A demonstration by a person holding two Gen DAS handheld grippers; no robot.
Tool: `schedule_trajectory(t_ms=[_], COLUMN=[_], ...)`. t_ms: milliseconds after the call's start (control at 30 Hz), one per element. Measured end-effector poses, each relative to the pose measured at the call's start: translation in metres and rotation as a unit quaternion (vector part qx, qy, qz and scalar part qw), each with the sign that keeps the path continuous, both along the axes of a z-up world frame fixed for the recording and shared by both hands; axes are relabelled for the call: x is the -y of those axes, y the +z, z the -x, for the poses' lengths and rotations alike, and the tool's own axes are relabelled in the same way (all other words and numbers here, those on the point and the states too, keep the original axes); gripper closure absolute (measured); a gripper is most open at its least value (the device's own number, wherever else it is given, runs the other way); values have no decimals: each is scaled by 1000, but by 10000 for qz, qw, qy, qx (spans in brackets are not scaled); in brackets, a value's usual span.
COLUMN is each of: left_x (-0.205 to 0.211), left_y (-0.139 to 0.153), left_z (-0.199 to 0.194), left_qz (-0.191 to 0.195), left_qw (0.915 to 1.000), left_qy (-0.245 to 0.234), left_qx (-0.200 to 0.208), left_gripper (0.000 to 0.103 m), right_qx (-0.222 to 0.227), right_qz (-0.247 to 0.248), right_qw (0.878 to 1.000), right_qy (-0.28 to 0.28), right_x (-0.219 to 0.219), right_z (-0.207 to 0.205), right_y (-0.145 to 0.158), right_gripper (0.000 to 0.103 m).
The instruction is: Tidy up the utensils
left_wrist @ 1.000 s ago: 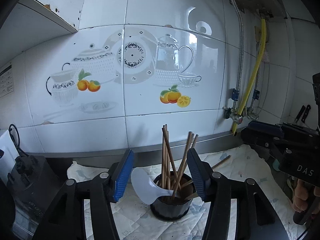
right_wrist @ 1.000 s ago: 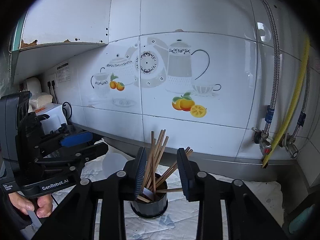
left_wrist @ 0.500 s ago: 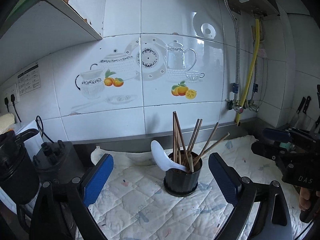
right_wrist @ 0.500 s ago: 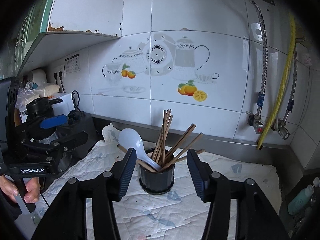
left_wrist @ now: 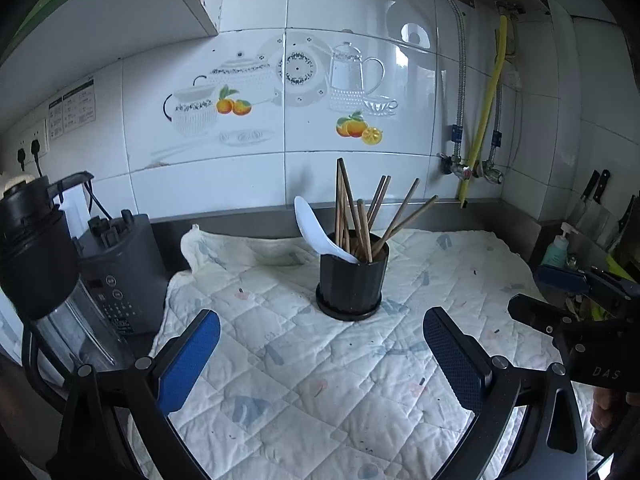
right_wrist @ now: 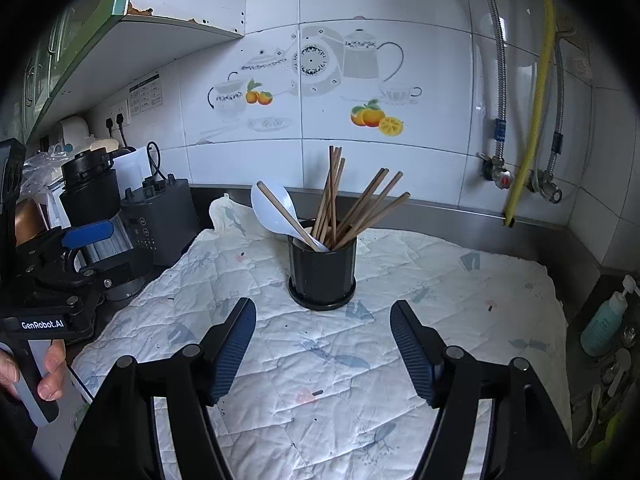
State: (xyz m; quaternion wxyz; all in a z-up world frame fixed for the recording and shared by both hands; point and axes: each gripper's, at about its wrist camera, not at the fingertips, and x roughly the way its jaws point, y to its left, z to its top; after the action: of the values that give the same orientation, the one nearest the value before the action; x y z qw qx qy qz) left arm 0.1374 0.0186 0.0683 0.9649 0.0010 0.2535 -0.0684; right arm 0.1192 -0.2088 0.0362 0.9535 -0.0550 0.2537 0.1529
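A black ribbed utensil cup [left_wrist: 352, 280] stands upright on a quilted cloth [left_wrist: 320, 380]. It holds several brown wooden chopsticks [left_wrist: 362, 216] and a white plastic spoon [left_wrist: 316, 232], bowl up, leaning left. The cup [right_wrist: 322, 270], chopsticks [right_wrist: 352, 204] and spoon [right_wrist: 276, 210] also show in the right wrist view. My left gripper [left_wrist: 320, 354] is open and empty, well short of the cup. My right gripper [right_wrist: 323, 344] is open and empty, also short of the cup. Each gripper shows at the edge of the other's view.
A blender base [left_wrist: 120, 268] and its jar [left_wrist: 40, 264] stand left of the cloth. A soap bottle [right_wrist: 604, 316] stands at the right by the sink. Knives [left_wrist: 592, 196] hang on the right wall. Pipes [right_wrist: 532, 120] run down the tiled wall behind.
Both grippers have opened wide and drawn back from the cup. The spoon and chopsticks stay in the cup.
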Motion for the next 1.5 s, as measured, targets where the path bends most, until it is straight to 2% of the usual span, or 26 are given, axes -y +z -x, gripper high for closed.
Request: schedule_trajectory(t_ms=[100, 267, 567, 1067, 1500], left_x=[0, 2, -4, 3, 3], left_y=[-8, -13, -27, -29, -36], left_z=[7, 15, 21, 26, 24], left_qz=[128, 122, 239, 106, 191], left_qw=[9999, 9998, 9991, 9993, 9990], left_qy=[-33, -61, 53, 82, 36], left_qx=[-74, -120, -333, -363, -392], left_gripper=[0, 0, 0, 0, 0], right_qx=[59, 192, 93, 82, 18], right_qz=[171, 433, 283, 132, 19], right_qw=[9996, 9979, 9980, 9968, 9962], right_qy=[-205, -444, -564, -784, -876], right_x=[2, 4, 11, 26, 29], right_z=[9, 22, 36, 40, 38], right_y=[-6, -13, -28, -30, -33], right_gripper=[24, 22, 19, 18, 17])
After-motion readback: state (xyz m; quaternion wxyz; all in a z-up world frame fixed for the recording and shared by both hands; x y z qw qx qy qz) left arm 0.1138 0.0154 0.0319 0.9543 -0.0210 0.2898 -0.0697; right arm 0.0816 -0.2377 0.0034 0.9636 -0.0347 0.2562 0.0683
